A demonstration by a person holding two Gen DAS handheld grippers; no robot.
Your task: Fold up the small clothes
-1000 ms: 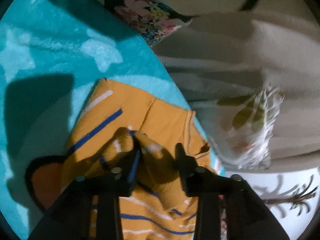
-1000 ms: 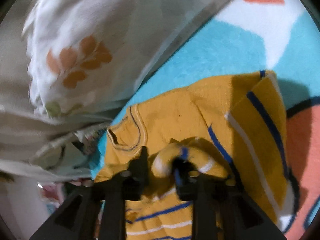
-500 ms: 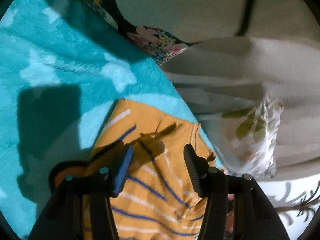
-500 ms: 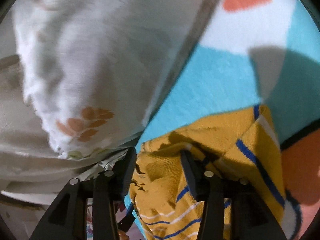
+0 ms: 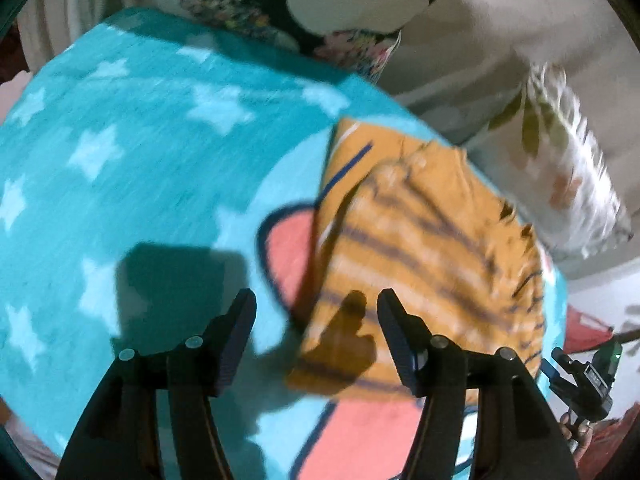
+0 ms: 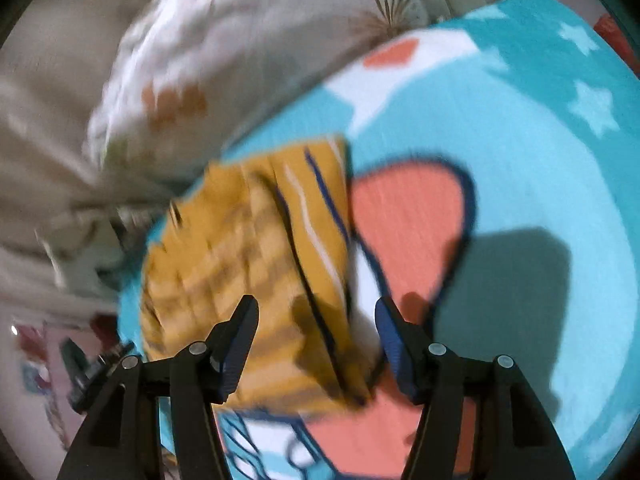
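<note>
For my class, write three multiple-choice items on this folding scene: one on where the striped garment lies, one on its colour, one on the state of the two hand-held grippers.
1. Where does the striped garment lie?
A. On the turquoise star blanket
B. On a wooden floor
C. In a basket

2. What is its main colour?
A. Green
B. Mustard yellow
C. Purple

3. What state are the left hand-held gripper and right hand-held gripper in?
A. Both clamped on cloth
B. One holds a hanger
C. Both open, holding nothing

Key: 1 A, blanket shows around it; 2 B, yellow with blue and white stripes; 3 C, the jaws, just opened, stand apart above the garment.
</note>
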